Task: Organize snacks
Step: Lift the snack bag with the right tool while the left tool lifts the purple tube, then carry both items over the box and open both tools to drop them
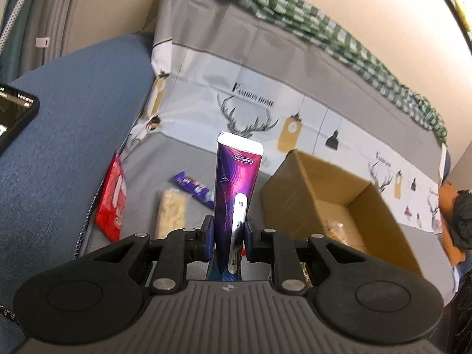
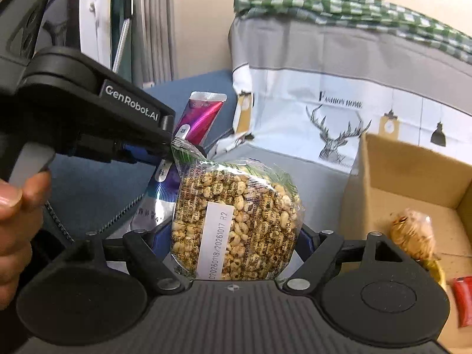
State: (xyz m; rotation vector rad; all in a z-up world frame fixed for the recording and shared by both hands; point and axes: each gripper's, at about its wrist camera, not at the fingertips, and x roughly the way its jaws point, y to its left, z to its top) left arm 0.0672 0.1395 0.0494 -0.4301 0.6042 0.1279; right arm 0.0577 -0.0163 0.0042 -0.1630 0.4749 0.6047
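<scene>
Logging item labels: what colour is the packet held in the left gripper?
Purple and magenta swirls with a white top edge; the packet shows best in the left wrist view.

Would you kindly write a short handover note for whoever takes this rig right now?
Left claw: shut on the purple sachet, held upright.
Right claw: shut on the puffed-grain pack.
Cardboard box: open, to the right on the sofa; it already holds some wrapped snacks.
Left to do: drop both held packs in, then collect the red packet, the pale bar and the purple bar lying on the cover.
</scene>
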